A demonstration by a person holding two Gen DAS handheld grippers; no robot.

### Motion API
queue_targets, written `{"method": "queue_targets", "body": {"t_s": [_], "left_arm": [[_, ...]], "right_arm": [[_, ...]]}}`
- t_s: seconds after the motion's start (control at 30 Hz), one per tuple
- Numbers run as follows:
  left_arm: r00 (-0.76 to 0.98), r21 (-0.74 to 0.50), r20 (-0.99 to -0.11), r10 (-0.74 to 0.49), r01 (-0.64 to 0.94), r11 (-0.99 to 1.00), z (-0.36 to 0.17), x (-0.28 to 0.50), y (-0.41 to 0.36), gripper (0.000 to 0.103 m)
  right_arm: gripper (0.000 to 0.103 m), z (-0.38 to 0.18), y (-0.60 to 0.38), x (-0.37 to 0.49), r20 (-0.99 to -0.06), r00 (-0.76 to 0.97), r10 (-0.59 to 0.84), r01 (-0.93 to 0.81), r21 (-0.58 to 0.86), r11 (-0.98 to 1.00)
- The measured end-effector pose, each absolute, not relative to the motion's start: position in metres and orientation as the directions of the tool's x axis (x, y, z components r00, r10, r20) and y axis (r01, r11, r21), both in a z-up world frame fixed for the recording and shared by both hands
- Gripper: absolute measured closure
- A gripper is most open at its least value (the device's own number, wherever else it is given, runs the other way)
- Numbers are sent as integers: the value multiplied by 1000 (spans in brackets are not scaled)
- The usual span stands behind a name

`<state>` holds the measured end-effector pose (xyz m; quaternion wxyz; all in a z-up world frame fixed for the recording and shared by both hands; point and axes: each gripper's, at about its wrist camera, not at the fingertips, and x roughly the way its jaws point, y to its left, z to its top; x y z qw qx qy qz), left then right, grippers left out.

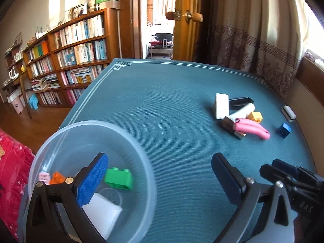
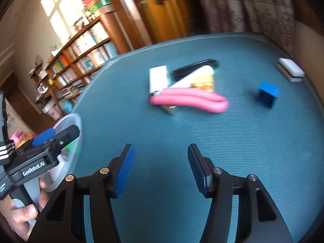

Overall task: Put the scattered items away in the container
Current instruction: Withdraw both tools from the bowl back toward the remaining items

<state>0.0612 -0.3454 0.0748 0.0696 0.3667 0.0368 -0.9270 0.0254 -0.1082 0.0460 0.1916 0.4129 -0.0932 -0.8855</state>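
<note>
Half white block (image 1: 103,212) hidden — left claw (image 1: 160,174) finger over bowl (image 1: 141,151).

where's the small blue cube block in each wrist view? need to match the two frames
Left wrist view: the small blue cube block sits at right of middle on the teal mat, just right of the pink-handled pliers' tips.
Right wrist view: the same block, blurred, lies upper right, again right of the pliers.
Shared landmark: the white and black rectangular eraser lies beyond the block, near the mat's far right edge, in both.
</note>
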Motion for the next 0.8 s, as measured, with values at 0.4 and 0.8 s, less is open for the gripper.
{"method": "queue_targets", "body": {"t_s": [0.4,0.8], "left_arm": [[-684,-17,-730,-21,48,-999,63,36,-289,1],[-642,-50,-763,73,-54,-997,55,6,-230,1]], "right_arm": [[44,41,-40,9,-705,-631,-323,135,310,-941],[44,39,2,-8,-712,-659,-243,78,257,-963]]}}
